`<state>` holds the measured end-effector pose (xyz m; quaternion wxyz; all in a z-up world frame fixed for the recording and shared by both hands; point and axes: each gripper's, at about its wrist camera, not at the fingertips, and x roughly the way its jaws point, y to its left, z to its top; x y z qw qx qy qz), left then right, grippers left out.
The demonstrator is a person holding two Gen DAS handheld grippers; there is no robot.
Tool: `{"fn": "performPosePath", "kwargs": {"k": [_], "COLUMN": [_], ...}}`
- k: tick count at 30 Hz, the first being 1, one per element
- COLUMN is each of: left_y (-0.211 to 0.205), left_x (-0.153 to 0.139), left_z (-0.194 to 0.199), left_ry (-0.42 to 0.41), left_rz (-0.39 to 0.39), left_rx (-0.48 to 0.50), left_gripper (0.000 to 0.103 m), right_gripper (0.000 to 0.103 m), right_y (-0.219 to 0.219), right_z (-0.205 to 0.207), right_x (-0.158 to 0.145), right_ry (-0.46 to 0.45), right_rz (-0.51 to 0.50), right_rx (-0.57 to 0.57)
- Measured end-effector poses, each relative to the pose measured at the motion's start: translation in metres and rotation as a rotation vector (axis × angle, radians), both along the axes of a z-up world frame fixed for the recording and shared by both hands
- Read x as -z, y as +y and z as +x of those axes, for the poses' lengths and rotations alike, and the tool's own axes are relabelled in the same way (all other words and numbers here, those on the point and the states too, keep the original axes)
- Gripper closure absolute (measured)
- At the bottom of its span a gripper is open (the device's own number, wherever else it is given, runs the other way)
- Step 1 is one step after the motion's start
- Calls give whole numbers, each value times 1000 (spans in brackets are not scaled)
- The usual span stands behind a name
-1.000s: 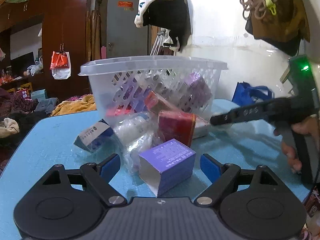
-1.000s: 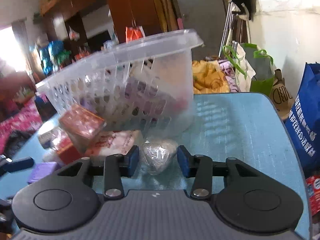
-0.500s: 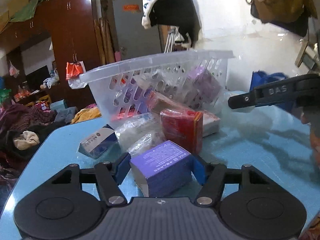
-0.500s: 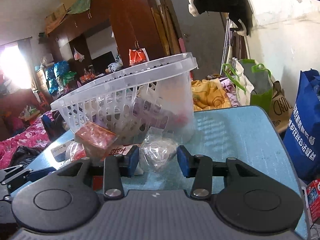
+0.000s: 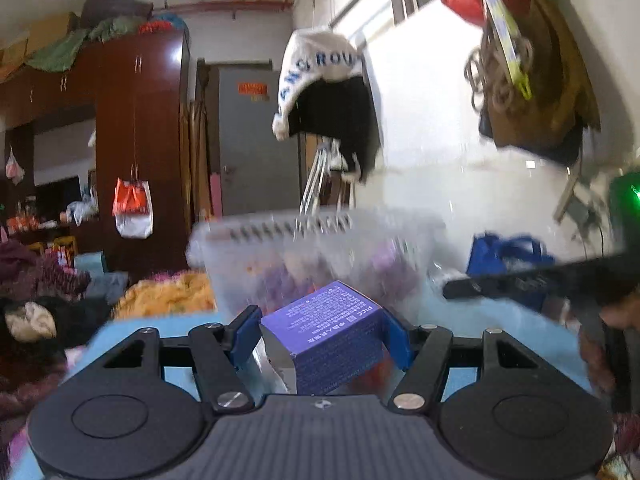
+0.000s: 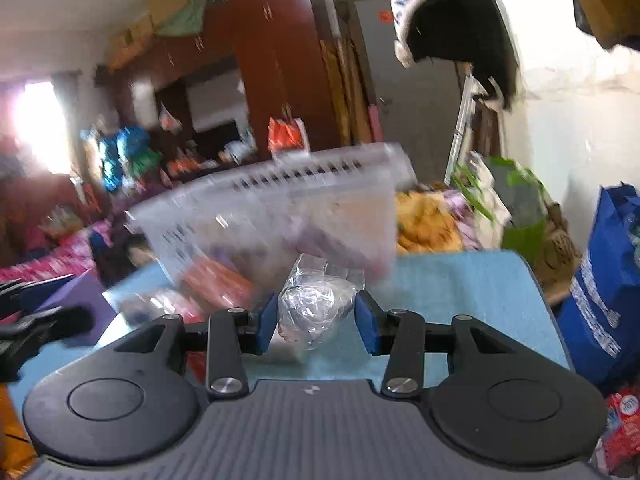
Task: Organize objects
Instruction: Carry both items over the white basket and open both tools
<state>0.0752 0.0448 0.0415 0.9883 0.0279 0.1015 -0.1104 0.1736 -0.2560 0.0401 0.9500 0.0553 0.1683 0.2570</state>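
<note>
Both my grippers have lifted off the table toward the basket [image 5: 320, 240], left gripper [image 5: 320, 336] pinching the purple box [image 5: 332, 336], right gripper [image 6: 316, 320] pinching the plastic bag [image 6: 316, 308] just before it; the slick, crumpled bag could slip free.

Both handheld tools share one build. The left gripper [image 5: 320, 330] has a dark grey ribbed body with a small pale mark at its front edge, flanked by two matte black round housings, each with a shallow circular recess. Black linkage bars run forward from silver round-headed screws to the fingers [image 5: 244, 334], which carry blue pads. The right gripper [image 6: 316, 322] matches: ribbed grey centre, black discs, silver screws, blue-padded fingers [image 6: 267, 322]. Seen from the left wrist view, it shows a long black arm with faint raised lettering, blurred, and a green light glowing on its body
</note>
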Motion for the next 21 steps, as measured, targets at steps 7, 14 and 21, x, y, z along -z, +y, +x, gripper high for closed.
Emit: {"fn": "performPosePath", "kwargs": {"k": [7, 14, 21], "left_y": [8, 1, 10], "left_x": [-75, -81, -76], "left_z": [85, 151, 170], "left_ry": [-13, 77, 97], "left_rz": [-66, -32, -69], "left_rx": [-16, -62, -84], "left_gripper": [36, 36, 22], "right_gripper": [57, 57, 50], "right_y": [42, 70, 71], "right_z": [29, 85, 86], "right_x": [-78, -80, -70], "right_ry": [-175, -107, -149], "right_rz": [-80, -212, -278], "right_rx": [12, 27, 46]}}
